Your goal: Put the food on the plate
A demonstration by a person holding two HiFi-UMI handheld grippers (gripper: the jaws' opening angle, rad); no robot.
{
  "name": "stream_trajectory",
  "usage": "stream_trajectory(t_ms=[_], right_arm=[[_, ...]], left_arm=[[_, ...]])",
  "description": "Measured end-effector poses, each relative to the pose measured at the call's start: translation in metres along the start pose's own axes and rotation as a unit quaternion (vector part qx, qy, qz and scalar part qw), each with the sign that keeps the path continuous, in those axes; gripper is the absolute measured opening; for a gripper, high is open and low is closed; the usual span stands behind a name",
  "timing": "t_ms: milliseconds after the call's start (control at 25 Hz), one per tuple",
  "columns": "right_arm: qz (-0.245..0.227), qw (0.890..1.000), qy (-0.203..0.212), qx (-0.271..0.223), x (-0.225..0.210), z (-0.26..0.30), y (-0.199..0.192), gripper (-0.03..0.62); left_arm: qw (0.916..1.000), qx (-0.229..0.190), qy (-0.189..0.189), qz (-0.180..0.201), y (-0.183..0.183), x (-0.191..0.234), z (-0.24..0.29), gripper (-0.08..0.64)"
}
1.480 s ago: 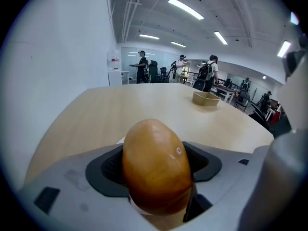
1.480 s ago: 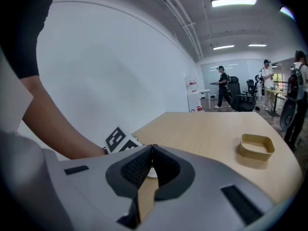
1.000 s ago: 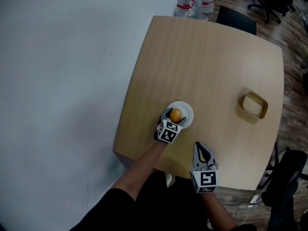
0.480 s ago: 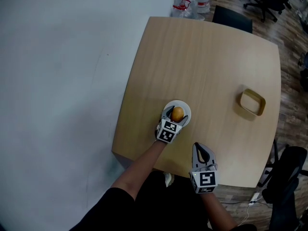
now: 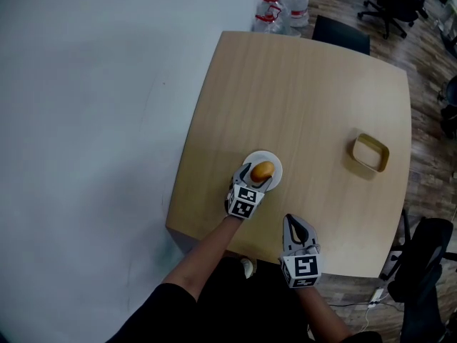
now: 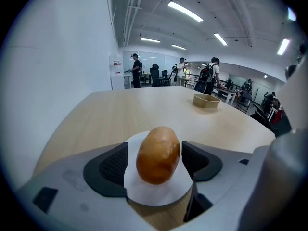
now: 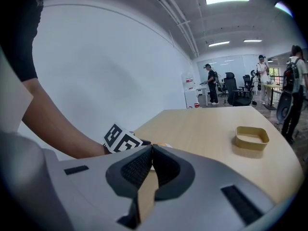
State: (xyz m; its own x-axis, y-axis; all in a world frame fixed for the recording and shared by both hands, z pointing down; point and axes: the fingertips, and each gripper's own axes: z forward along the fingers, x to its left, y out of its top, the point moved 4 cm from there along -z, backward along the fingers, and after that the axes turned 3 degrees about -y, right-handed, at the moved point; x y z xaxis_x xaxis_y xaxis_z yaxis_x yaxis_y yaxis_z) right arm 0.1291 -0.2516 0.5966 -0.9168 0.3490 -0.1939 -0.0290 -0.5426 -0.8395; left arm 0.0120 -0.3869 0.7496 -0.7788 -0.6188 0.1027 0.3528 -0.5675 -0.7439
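Left gripper (image 5: 256, 178) fingers stand apart around the food (image 5: 263, 170); right gripper (image 5: 293, 224) fingers together.

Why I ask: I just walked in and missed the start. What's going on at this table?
A person holds a pair of tongs in each hand at a wooden table. The left tongs are open, one jaw on either side of a brown oval piece of food that sits on the white plate, so the food looks placed and let go. The right tongs are shut and empty, held by the table's near edge.
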Motion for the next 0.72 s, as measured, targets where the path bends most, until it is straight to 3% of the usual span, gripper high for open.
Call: stream_trajectory(t_ms=[200, 720], right_arm=[[-0.008, 1.000, 0.000, -0.012, 0.011, -0.008, 0.003, 0.060], [-0.015, 0.998, -0.054, -0.032, 0.018, -0.067, -0.014, 0.060]], left_arm=[[0.9999, -0.014, 0.006, -0.002, -0.005, -0.001, -0.020, 0.322], [0.9995, -0.014, -0.003, -0.028, -0.042, -0.028, -0.043, 0.322]])
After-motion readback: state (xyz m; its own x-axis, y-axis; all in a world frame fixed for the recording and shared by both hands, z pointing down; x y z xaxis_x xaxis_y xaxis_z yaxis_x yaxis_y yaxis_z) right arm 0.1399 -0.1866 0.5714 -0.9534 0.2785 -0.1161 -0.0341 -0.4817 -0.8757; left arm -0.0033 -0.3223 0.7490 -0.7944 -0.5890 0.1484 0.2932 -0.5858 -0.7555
